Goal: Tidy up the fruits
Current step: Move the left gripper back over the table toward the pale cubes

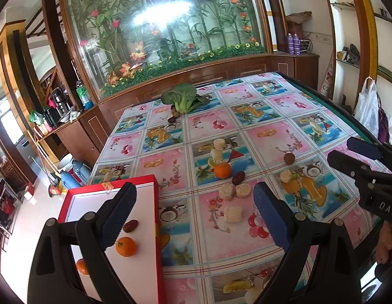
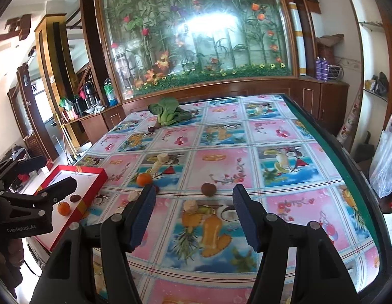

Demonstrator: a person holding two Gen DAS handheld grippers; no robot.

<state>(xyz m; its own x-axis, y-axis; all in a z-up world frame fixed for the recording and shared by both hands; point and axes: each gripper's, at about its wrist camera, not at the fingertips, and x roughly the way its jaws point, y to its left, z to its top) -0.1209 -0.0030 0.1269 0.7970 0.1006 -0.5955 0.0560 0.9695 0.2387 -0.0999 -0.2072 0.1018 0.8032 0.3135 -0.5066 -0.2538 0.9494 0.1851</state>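
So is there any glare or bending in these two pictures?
Left wrist view: a white glare patch on the glass panel, and the table edge bows. Right wrist view: the same glare on the glass, dark rounded corners, curved cabinets.

Box (image 1: 155,202) sits at table (image 1: 272,106) near-left edge; inside it two oranges (image 1: 125,246) and a date (image 1: 130,225). Right of box on table: another orange (image 1: 222,170), date (image 1: 238,177) just right of it, corn pieces (image 1: 234,214) nearer. Nut (image 1: 289,158) further right. Greens (image 1: 182,98) at far side, small fruits just before them.
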